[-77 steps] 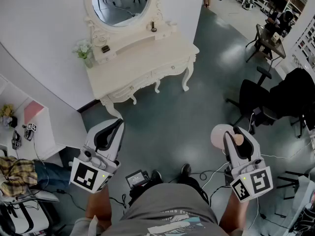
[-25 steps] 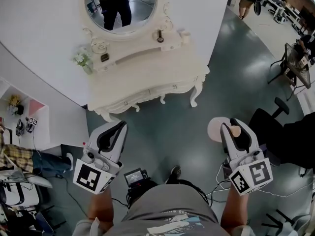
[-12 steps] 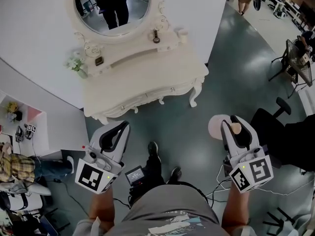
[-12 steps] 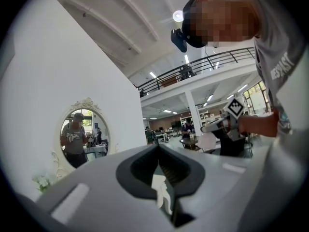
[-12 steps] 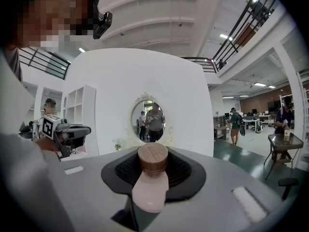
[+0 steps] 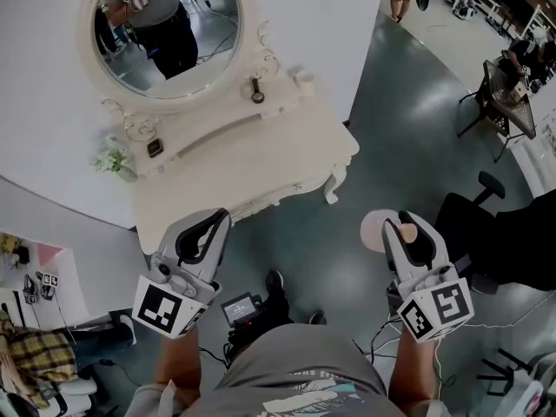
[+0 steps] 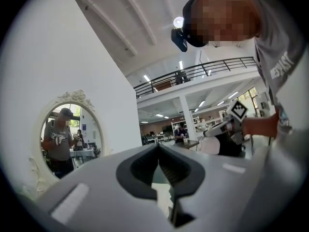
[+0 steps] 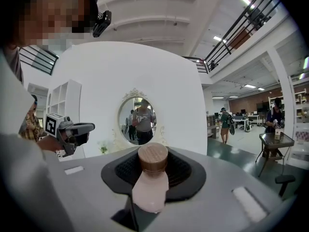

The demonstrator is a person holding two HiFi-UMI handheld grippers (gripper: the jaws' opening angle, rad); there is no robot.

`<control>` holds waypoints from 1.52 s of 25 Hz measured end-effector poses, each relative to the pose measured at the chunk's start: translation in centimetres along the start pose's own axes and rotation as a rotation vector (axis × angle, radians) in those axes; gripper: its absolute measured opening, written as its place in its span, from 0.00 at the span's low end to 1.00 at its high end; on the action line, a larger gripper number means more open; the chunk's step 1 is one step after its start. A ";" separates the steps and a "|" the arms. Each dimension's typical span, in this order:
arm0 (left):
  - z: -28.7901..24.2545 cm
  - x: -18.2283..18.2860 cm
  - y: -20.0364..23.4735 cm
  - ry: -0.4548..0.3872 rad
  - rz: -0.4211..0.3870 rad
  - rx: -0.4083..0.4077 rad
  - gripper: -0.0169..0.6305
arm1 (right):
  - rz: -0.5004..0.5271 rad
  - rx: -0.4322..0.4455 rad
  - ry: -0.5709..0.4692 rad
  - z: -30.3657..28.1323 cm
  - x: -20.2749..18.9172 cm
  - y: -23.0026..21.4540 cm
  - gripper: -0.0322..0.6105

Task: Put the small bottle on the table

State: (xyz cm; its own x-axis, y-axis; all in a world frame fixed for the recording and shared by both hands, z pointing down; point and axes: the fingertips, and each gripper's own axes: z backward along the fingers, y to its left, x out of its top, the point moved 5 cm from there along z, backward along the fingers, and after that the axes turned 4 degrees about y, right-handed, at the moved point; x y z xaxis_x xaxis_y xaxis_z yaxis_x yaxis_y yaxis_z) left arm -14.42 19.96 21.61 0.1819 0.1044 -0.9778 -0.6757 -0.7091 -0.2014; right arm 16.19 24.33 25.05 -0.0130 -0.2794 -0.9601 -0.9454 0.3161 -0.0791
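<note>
The small bottle, pale pink with a round wooden cap, lies between the jaws of my right gripper, which is shut on it above the grey floor. In the right gripper view the bottle stands out between the dark pads. My left gripper hangs by the near edge of the white dressing table; its jaws meet at the tip with nothing in them. An oval mirror stands over the table.
A vase of flowers, a small dark box, a dark bottle and a white cup sit on the table's back shelf. Black chairs stand at the right, and cables lie by my feet.
The dressing table has slid left and closer in the head view as the person steps toward it. Both grippers keep their pose, and the bottle stays in the right one.
</note>
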 end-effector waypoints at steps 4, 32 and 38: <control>-2.7 -0.3 3.5 -0.014 0.001 -0.045 0.03 | -0.007 -0.041 -0.005 -2.8 1.1 0.1 0.24; -16.1 -3.8 13.2 0.000 0.031 -0.016 0.03 | -0.007 -0.019 0.030 -19.9 2.8 -8.5 0.24; -20.4 -5.5 14.2 0.048 0.049 0.056 0.03 | 0.003 0.055 0.064 -26.4 2.1 -12.6 0.24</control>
State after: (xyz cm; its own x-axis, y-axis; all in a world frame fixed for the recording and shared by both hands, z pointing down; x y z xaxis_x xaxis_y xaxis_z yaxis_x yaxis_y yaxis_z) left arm -10.45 -4.93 25.27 0.1808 0.0355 -0.9829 -0.7234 -0.6723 -0.1573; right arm 19.49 -4.15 31.11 -0.0380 -0.3349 -0.9415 -0.9261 0.3656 -0.0927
